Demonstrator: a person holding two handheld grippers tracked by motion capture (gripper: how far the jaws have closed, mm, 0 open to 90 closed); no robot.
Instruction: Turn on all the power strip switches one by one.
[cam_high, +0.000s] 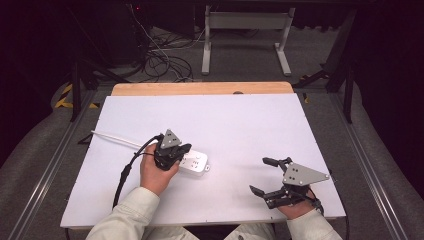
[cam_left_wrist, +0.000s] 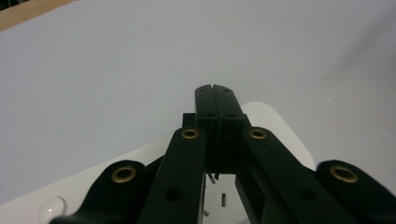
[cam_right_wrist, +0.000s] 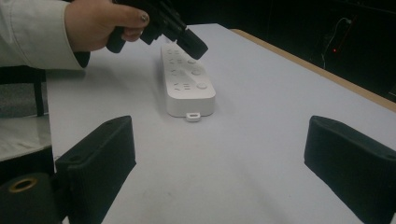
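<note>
A white power strip (cam_high: 196, 163) lies left of the table's middle, and its white cable (cam_high: 114, 137) runs off to the left. My left gripper (cam_high: 184, 148) is shut, with nothing between its jaws, and its tip is over the strip. In the left gripper view the closed jaws (cam_left_wrist: 215, 93) point across the strip's white top (cam_left_wrist: 280, 130). In the right gripper view the left gripper (cam_right_wrist: 196, 46) hangs just above the strip's row of buttons (cam_right_wrist: 189, 79); I cannot tell whether it touches. My right gripper (cam_high: 259, 175) (cam_right_wrist: 224, 158) rests open near the front right, facing the strip's end.
The white table top (cam_high: 240, 120) has a wooden strip (cam_high: 200, 88) along its far edge. A small white tab (cam_right_wrist: 193, 116) sticks out of the power strip's near end. Beyond the table are a white desk frame (cam_high: 245, 30) and loose cables (cam_high: 160, 60) on the floor.
</note>
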